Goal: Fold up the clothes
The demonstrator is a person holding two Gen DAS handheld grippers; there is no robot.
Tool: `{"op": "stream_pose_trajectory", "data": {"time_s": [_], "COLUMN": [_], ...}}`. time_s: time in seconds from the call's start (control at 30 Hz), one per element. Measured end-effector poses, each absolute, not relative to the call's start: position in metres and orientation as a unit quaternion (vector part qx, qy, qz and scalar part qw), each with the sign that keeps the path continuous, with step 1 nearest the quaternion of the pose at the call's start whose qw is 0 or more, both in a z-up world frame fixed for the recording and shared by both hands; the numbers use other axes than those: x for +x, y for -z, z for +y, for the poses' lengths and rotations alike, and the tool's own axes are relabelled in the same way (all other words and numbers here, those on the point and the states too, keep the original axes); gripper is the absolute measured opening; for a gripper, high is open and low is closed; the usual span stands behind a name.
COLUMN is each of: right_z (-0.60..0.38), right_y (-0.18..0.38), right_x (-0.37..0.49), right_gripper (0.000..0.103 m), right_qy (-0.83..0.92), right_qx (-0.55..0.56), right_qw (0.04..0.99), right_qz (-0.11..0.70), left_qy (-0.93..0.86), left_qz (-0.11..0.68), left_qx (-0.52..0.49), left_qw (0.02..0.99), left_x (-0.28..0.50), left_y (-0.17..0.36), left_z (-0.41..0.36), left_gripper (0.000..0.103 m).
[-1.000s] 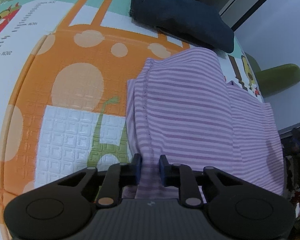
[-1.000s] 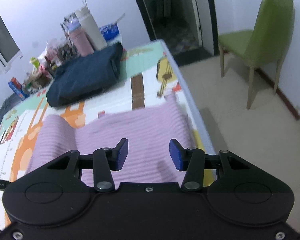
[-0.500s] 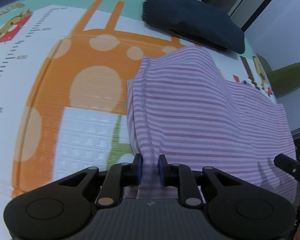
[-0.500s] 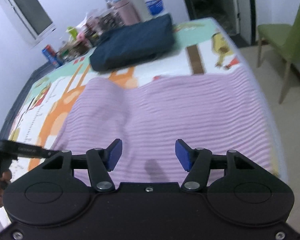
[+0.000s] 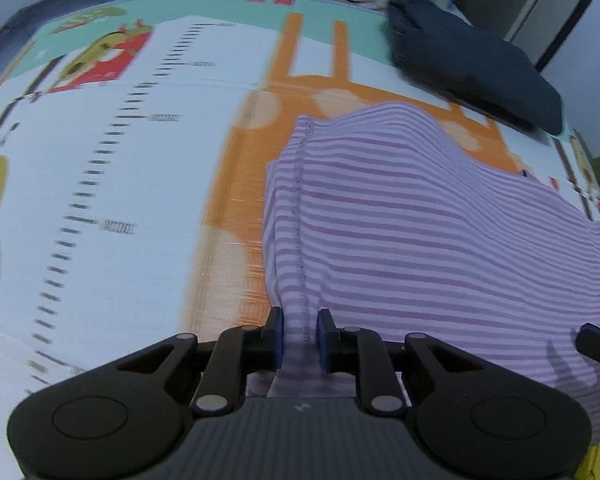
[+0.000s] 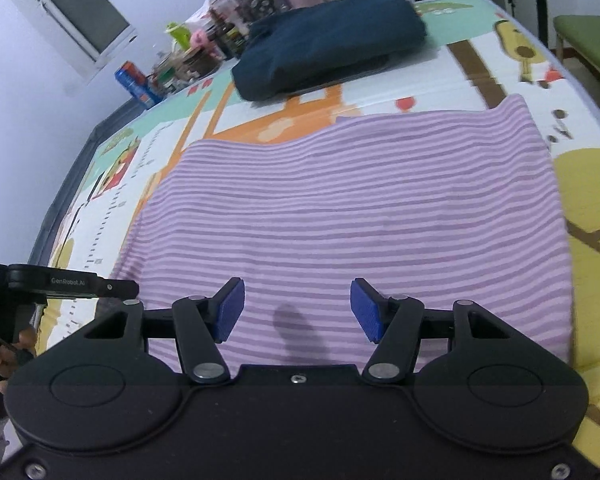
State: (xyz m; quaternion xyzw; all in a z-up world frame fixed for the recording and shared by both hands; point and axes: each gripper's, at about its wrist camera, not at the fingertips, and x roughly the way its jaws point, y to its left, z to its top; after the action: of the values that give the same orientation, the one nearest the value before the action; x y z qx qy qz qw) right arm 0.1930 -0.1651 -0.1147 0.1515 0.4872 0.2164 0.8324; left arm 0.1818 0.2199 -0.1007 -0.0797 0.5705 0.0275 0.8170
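Observation:
A purple-and-white striped garment [image 6: 360,204] lies spread on the colourful play mat [image 5: 120,200]. My left gripper [image 5: 300,338] is shut on the striped garment's [image 5: 420,240] stitched left edge and holds that edge lifted off the mat. In the right wrist view my right gripper [image 6: 296,310] hovers over the garment's near edge with its jaws wide apart and nothing between the blue pads. The left gripper's body shows at the left edge of that view, held by a hand [image 6: 4,356].
A folded dark blue garment [image 6: 332,36] lies at the far side of the mat. Bottles, cans and jars [image 6: 204,48] crowd the far edge. A green chair [image 6: 588,40] stands on the floor past the mat's right edge.
My left gripper dragged the striped edge leftward across the mat, still shut on it. My right gripper swung over the garment, came lower and its jaws widened.

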Motion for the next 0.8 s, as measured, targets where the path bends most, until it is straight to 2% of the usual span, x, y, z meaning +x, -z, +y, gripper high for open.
{"op": "stream_pose_trajectory", "data": {"time_s": [0.47,0.8], "right_z": [-0.068,-0.021], "right_y": [0.109,0.103], "right_x": [0.179,0.154], "right_gripper": [0.058,0.058], "right_qy": [-0.227,-0.228], "right_qx": [0.15,0.123], "right_qw": [0.823,0.825], "right_qz": [0.498,0.502], "left_qy": [-0.069,-0.094], "left_qz": [0.569,0.567], "left_qx": [-0.08,-0.046], "left_qw": [0.816,0.817], "left_x": [0.159,0.139], "left_y": [0.099,0.098], "left_z": [0.296,0.307], "left_gripper": [0.019,0.02]}}
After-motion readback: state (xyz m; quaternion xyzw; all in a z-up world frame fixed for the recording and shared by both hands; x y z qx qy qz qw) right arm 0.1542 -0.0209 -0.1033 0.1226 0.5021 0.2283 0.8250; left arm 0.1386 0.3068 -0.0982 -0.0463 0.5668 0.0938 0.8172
